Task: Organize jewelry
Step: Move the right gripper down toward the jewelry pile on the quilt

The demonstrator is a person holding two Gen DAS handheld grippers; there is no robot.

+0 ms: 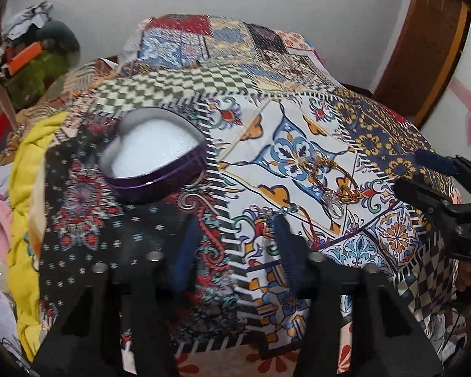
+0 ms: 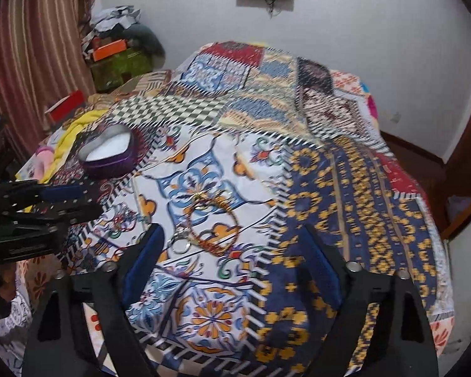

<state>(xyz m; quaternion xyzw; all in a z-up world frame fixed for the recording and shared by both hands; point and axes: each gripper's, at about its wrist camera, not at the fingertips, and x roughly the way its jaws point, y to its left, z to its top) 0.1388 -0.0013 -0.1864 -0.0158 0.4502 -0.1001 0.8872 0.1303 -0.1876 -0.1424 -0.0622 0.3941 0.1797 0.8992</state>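
A purple heart-shaped tin with a white lining lies open on the patchwork bedspread. Gold bangles and a silver ring lie to its right. A small silver piece with red thread rests beside the right fingertip of my left gripper, which is open and holds nothing. My right gripper is open too, low over the spread, with the bangles and ring between and just ahead of its fingers.
A yellow cloth and pink items lie at the bed's left edge. Boxes and clothes are piled in the back left corner by a striped curtain. A wooden door frame stands at the right.
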